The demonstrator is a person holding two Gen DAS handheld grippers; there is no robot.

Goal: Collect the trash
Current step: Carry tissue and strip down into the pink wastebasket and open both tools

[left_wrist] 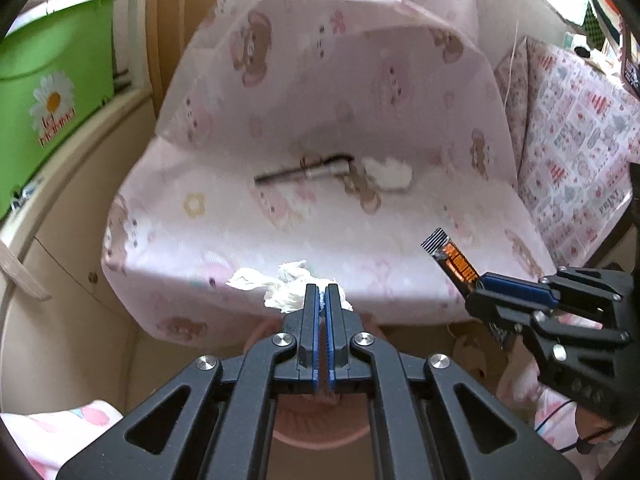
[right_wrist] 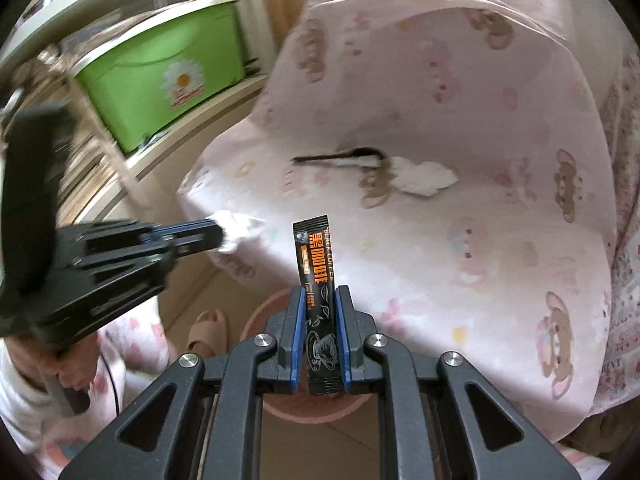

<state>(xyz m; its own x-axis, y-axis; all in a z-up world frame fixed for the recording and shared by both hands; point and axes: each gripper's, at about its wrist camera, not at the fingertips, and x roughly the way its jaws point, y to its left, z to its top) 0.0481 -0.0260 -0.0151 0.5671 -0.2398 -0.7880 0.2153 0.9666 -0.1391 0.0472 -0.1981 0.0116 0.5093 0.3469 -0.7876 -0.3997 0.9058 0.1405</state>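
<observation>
The pink basin point(left_wrist: 320, 436) is largely covered by the left gripper point(left_wrist: 321, 294) in the left wrist view, so only parts of its rim and ribbed wall are seen. Above the basin, the part of the crumpled tissue point(left_wrist: 280, 286) pinched between the jaws is hidden. In the right wrist view the basin point(right_wrist: 256, 312) is again mostly screened, by the right gripper point(right_wrist: 320, 304), and the lower edges of the black coffee sachet point(right_wrist: 316, 276) are masked by the blue pads. Left of the basin, the green bin point(right_wrist: 160, 76) is blurred, and its label cannot be read.
</observation>
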